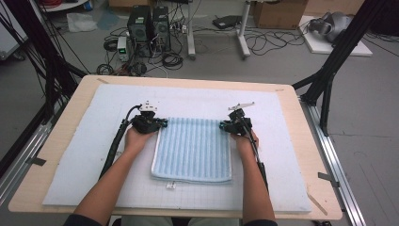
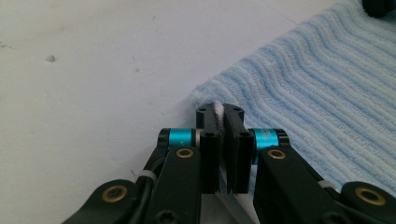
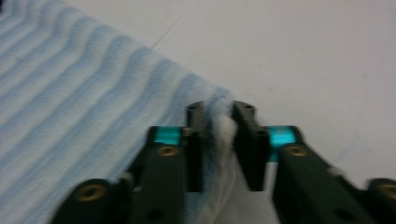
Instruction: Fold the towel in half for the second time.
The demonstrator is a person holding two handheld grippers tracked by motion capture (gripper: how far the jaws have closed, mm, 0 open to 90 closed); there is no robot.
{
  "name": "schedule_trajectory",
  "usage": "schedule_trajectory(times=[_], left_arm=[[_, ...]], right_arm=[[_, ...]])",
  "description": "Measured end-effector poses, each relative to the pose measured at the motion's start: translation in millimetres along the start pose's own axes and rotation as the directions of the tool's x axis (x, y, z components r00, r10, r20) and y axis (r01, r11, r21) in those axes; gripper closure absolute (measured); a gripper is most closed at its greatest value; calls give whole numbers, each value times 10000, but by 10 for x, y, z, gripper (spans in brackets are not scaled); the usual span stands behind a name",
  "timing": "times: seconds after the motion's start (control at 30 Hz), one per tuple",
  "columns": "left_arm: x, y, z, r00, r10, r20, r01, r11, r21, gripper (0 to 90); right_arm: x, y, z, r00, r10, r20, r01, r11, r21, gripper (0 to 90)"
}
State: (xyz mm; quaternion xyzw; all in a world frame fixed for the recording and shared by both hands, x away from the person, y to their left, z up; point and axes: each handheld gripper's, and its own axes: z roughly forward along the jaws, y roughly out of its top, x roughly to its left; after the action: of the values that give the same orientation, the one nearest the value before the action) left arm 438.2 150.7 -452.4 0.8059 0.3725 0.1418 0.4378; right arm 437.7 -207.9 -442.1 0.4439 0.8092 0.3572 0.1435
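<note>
Forearms enter from the near bench (image 1: 301, 141) edge. Folded blue striped towel (image 1: 193, 150) lies flat mid-pad on a white mat (image 1: 80, 155), stripes running near to far; left gripper (image 1: 162, 123) and right gripper (image 1: 223, 125) each pinch a far corner, jaws clamped on cloth. Beyond: grey floor, cables, computer towers (image 1: 149, 23).

the towel (image 1: 193, 148) is soft terry cloth, pale blue, ribbed in raised rows with a fuzzy matt pile and a whiter hem. the mat (image 1: 94, 155) beneath it looks like smooth matt white foam, faintly dented. the worktop (image 1: 320, 165) is pale wood with a dull finish. the left gripper (image 2: 223, 112) and right gripper (image 3: 219, 112) are matt black plastic with glossy teal metal sleeves and brass-coloured rivets.
</note>
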Motion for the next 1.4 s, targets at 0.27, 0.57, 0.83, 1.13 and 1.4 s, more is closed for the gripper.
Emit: schedule_trajectory(times=[0.27, 0.57, 0.83, 1.13, 1.4], left_arm=[[132, 27, -101, 9922, -1193, 350, 1227, 9854, -1184, 858], [223, 134, -290, 9882, -1302, 807, 1454, 9631, -2265, 856], [151, 93, -453, 9841, -1150, 1351, 1466, 9560, -2541, 854], [-47, -39, -708, 9865, -567, 1539, 1028, 9449, -3108, 851], [-183, -193, -832, 9858, -107, 1679, 674, 9396, -3354, 850]], right_arm=[[73, 99, -93, 9975, -320, 634, 371, 9959, -824, 838], [60, 268, -211, 9993, -16, 383, 90, 9810, -1939, 831], [124, 214, -379, 9996, -222, -182, 174, 9731, -2299, 830], [310, 94, -648, 9948, -848, -563, 669, 9618, -2656, 825], [426, -48, -801, 9895, -1145, -882, 829, 9494, -3028, 825]])
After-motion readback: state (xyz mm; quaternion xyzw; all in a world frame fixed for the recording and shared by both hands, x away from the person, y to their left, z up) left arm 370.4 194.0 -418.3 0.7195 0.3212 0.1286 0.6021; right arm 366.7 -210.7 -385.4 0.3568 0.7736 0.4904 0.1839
